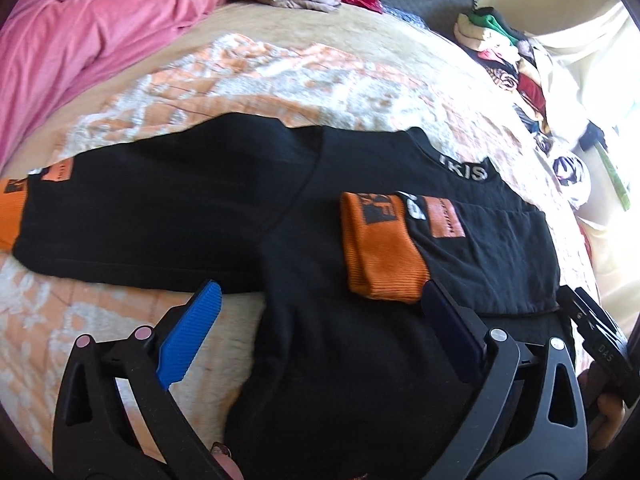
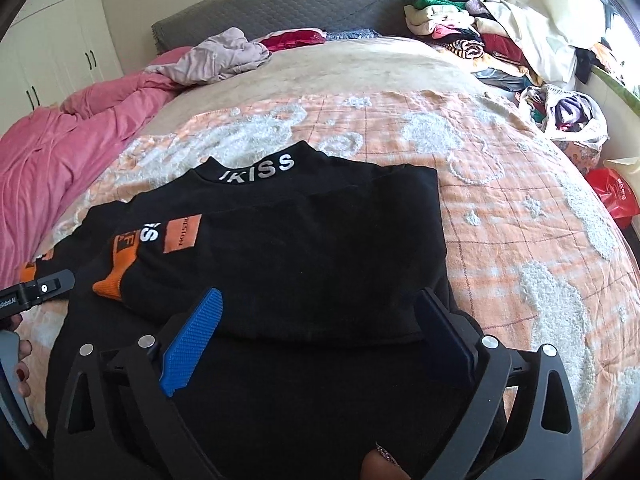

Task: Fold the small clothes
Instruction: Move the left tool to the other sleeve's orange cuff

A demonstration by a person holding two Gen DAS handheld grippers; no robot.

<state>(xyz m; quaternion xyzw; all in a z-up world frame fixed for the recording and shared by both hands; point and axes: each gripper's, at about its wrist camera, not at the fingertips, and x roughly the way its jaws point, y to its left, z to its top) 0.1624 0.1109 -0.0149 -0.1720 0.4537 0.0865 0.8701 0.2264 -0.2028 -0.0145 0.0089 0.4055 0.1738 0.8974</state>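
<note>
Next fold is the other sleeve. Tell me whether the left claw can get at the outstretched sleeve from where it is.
Probably yes. The left claw stands open and empty, and the outstretched sleeve lies flat on the bedspread with nothing on it.

This is a bedroom in a home: a wide bed covered by an orange-and-white tufted bedspread [image 2: 500, 184] fills both views, with a grey quilted headboard [image 2: 288, 4] at its far end and a crumpled pink duvet [image 2: 76, 136] pushed to one side. A heap of mixed, colourful clothes [image 2: 472, 40] lies along the other edge, and a white wardrobe with dark handles [image 2: 52, 40] stands against the wall.
</note>
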